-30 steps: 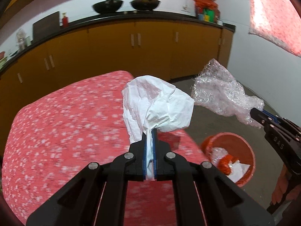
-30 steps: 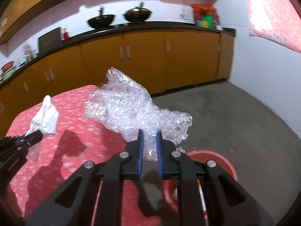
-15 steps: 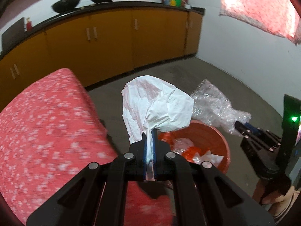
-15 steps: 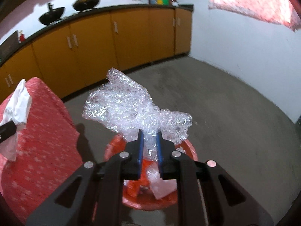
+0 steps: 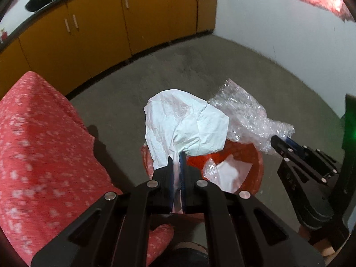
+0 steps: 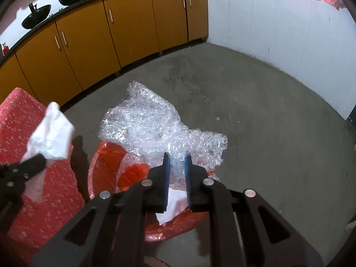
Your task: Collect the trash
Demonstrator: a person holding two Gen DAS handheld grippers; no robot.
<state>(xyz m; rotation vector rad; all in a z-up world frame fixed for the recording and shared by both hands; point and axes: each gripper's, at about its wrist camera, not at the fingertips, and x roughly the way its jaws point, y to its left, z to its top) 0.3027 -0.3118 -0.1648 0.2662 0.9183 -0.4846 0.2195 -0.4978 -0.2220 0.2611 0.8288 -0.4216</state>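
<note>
Over the orange bin (image 6: 106, 169), the left gripper (image 5: 176, 155) pinches a light, soft tissue (image 5: 189, 126) by its tail, while the right gripper (image 6: 176, 158) clamps airy, springy bubble wrap (image 6: 151, 124) at its edge.

A crumpled white paper tissue (image 5: 187, 126) is standing bunched upward, pinched at its lower end, hanging above the near rim of the orange-red bin (image 5: 255, 173). A crinkled wad of clear bubble wrap (image 6: 155, 129) is hovering over the bin's far side. The bin is sitting on the floor, holding white paper (image 6: 172, 204), clear plastic and an orange scrap (image 6: 133, 172)
</note>
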